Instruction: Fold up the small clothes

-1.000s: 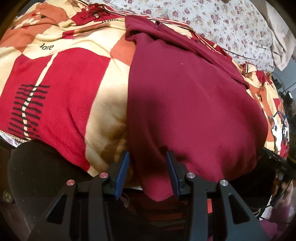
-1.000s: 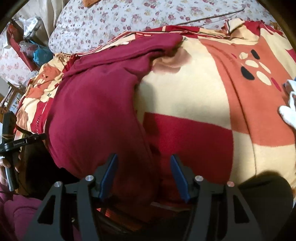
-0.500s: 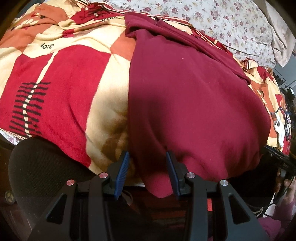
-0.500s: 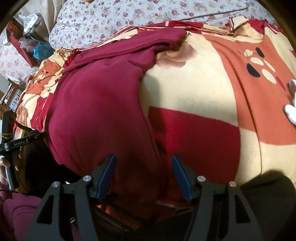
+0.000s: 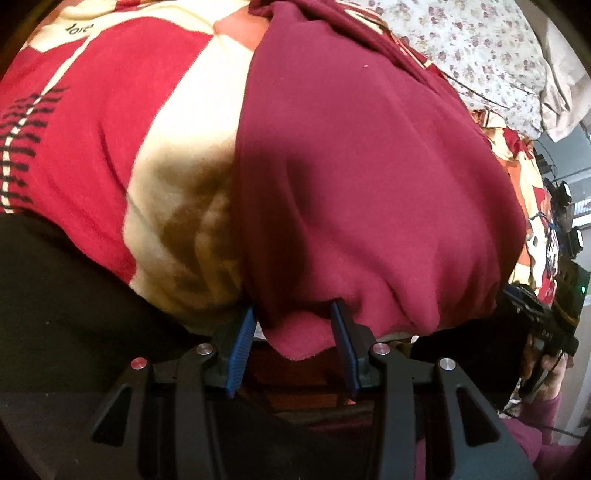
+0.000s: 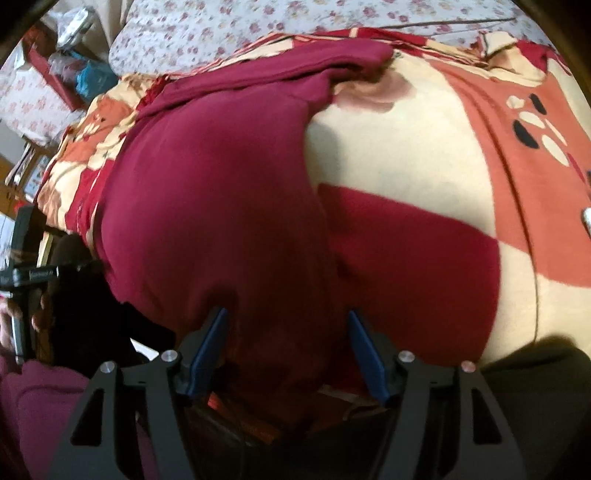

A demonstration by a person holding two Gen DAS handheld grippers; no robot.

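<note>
A maroon garment (image 5: 362, 177) lies spread on a red, cream and orange blanket (image 5: 110, 122), its near hem hanging over the bed's front edge. My left gripper (image 5: 293, 317) is open, and the garment's near left corner hangs between its blue pads (image 5: 240, 347). In the right wrist view the same garment (image 6: 221, 192) lies left of centre. My right gripper (image 6: 286, 321) is open, and the garment's near right corner sits between its blue pads (image 6: 207, 347). The hem under both grippers is partly hidden in shadow.
The blanket (image 6: 443, 166) covers the bed, with a floral sheet (image 6: 258, 26) and pillow (image 5: 561, 99) at the far end. A dark chair back (image 5: 55, 295) is low on the left. Cluttered shelves (image 6: 55, 66) stand far left. The other gripper's handle and the person's hand (image 5: 546, 339) show at right.
Both grippers have moved forward and closer to the garment's near hem, so its corners now sit deeper between the open pads. The garment itself has not moved.
</note>
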